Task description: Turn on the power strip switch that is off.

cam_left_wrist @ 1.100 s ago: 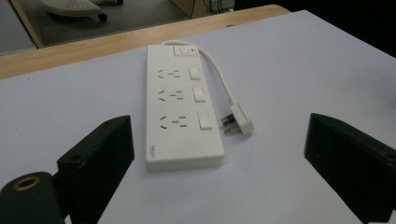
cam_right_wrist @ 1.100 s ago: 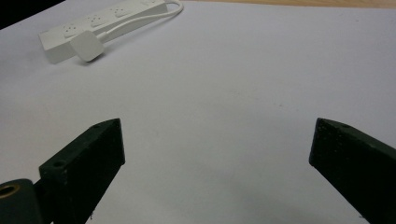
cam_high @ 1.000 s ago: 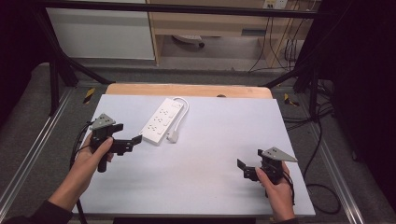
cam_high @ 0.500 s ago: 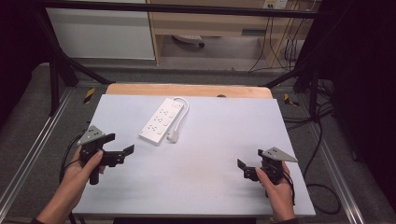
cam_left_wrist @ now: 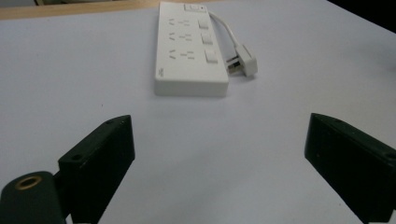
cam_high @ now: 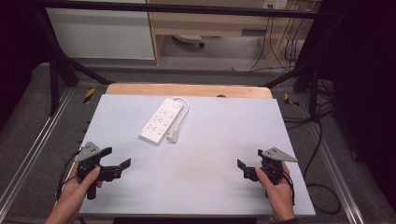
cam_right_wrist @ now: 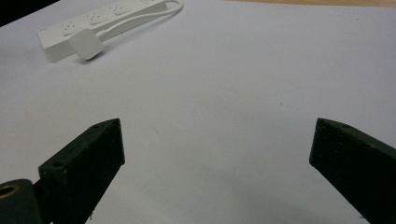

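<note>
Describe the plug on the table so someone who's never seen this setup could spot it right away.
Start at the pale table, then find the white power strip lying slantwise in its far left part. A short white cord loops from the strip's far end back to the plug, which lies flat beside the strip's near end: a small, squarish white block.

— Where is the high view looking from?
— It is looking forward and down from above the near edge of the tabletop [cam_high: 210, 154], taking in all four edges.
— And the gripper views?
— Both are riding low, just above the surface — each facing the far edge. All three are sharing the power strip [cam_high: 161, 121] [cam_left_wrist: 190, 51] [cam_right_wrist: 93, 21] near the far-left corner.
</note>
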`<state>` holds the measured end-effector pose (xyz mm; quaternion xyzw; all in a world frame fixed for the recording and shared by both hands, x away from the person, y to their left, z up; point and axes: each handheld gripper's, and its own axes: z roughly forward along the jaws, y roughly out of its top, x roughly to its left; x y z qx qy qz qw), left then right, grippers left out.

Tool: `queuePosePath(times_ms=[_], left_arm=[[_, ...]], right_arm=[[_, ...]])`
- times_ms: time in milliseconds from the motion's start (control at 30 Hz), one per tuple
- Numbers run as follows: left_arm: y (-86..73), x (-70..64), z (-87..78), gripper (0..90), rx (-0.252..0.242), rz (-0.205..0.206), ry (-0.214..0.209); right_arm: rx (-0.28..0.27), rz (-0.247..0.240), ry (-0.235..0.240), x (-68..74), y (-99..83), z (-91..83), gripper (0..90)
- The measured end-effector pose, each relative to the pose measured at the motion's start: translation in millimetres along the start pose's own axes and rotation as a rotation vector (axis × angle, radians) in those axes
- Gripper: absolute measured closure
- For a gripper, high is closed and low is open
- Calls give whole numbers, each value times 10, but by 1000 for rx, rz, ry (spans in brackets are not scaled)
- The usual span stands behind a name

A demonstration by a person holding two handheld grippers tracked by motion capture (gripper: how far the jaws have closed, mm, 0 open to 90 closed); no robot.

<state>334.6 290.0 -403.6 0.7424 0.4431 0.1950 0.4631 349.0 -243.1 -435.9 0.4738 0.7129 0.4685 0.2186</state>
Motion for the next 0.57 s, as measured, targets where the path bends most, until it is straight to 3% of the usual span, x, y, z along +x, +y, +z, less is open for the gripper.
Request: queuePosePath(times_ms=[233,300,367,567], left_arm=[[-197,26,52,102,27,-27,21],[-239,9,49,102,32,-19,27],[-277,-17,43,97,48,23,45],[-279,-75,26,88,40,27,38]], right_arm=[[3,1,-2,-11,-4,0,34],[8,0,-4,-14,-6,7,34],[9,-2,-6,-14,-7,9,34],[82,-1,-67,-67,-62,80,33]])
